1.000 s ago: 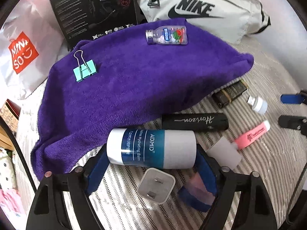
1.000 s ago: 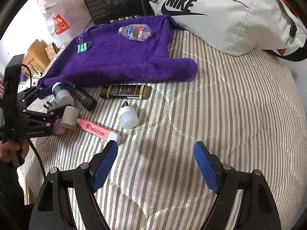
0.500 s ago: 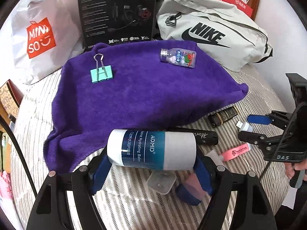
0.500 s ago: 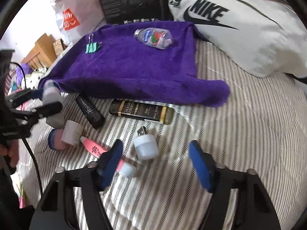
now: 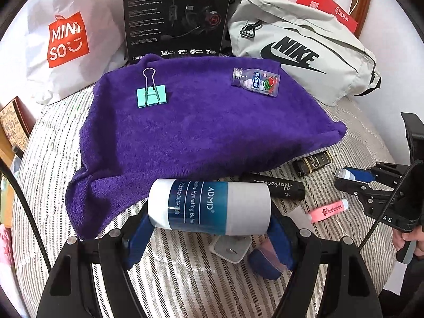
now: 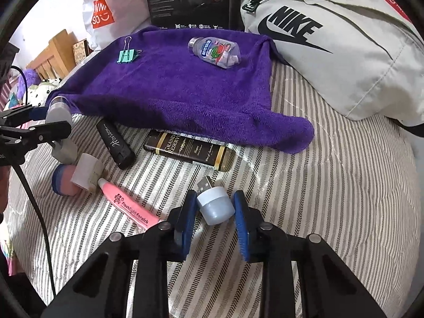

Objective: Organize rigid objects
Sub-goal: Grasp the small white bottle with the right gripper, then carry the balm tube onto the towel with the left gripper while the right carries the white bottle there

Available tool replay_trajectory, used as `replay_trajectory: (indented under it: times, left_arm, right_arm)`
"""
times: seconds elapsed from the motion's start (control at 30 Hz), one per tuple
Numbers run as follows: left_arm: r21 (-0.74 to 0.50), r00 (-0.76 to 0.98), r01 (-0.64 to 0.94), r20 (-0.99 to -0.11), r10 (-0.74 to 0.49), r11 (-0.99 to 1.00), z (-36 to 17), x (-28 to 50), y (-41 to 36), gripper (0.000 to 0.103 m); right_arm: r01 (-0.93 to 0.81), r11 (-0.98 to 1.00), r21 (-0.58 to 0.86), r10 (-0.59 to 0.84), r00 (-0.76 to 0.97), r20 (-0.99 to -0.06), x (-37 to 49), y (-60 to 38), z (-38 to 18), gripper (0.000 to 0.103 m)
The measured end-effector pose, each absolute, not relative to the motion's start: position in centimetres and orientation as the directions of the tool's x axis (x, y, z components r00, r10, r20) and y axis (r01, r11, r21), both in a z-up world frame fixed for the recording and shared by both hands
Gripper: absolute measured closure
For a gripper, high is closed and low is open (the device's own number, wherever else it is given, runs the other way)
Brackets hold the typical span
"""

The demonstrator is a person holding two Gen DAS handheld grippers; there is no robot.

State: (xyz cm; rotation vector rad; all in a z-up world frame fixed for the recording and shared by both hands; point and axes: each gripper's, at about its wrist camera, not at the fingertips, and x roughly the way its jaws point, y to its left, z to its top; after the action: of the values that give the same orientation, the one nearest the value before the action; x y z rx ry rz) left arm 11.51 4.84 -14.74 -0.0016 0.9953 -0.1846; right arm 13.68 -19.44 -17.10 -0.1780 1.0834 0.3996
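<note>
My left gripper (image 5: 209, 225) is shut on a white and blue balm tube (image 5: 209, 206), held crosswise just above the striped bedcover, at the near edge of the purple towel (image 5: 201, 132). My right gripper (image 6: 214, 206) points down at the bedcover. Its jaws are closing and the blue pads (image 6: 189, 206) touch both sides of a small white USB light (image 6: 216, 205). The left wrist view shows this gripper (image 5: 352, 176) at the right. On the towel lie a teal binder clip (image 5: 151, 94) and a small clear candy bottle (image 5: 255, 82).
On the bedcover lie a black Horizon tube (image 6: 115, 143), a dark Grand Reserve pack (image 6: 189, 149), a pink highlighter (image 6: 127, 204), a white charger plug (image 5: 230, 247) and a pink and blue roll (image 6: 65, 180). A grey Nike bag (image 6: 331, 42), a black box (image 5: 177, 13) and a Miniso bag (image 5: 66, 39) stand behind.
My right gripper moved in over the USB light and its jaws closed onto it. My left gripper lifted a little with the balm tube still held.
</note>
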Motion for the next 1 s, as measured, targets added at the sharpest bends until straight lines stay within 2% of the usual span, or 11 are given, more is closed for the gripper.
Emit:
replay_trajectory:
  times: [1.0]
  left_arm:
    - [-0.112, 0.591, 0.087, -0.794, -0.142, 0.99, -11.8, 9.9, 7.2, 0.026]
  right_arm:
    - [-0.407, 0.904, 0.132, 0.306, 0.399, -0.865, 13.7, -19.7, -13.4, 0.075]
